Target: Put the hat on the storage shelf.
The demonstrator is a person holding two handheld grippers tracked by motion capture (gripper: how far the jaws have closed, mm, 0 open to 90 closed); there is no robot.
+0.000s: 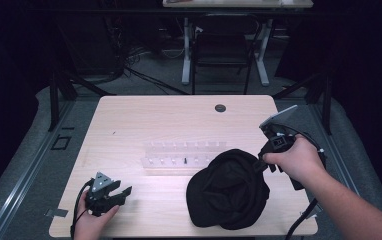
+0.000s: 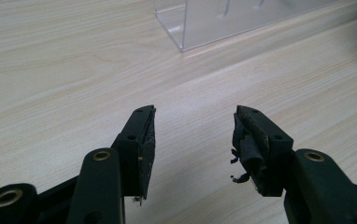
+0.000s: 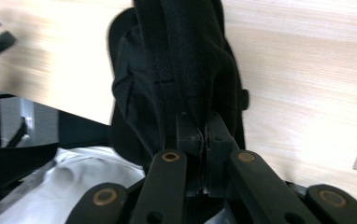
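Pale wooden table (image 1: 129, 120) with a dark round grommet (image 1: 220, 108) near the far edge and a clear plastic rack (image 1: 179, 156) lying across the middle, one small black peg (image 1: 184, 160) standing in its near row. Beyond, on grey floor, a black chair (image 1: 222, 52) between the white legs of a desk (image 1: 264, 50), with cables (image 1: 129, 70) trailing to the left.

Table (image 1: 144, 125): pale matt wood-grain top; rack (image 1: 179, 157): clear glossy plastic; cap (image 1: 229, 187): black matt woven cloth (ribbed seams); left gripper (image 2: 193, 140): matt black plastic, frayed pads.
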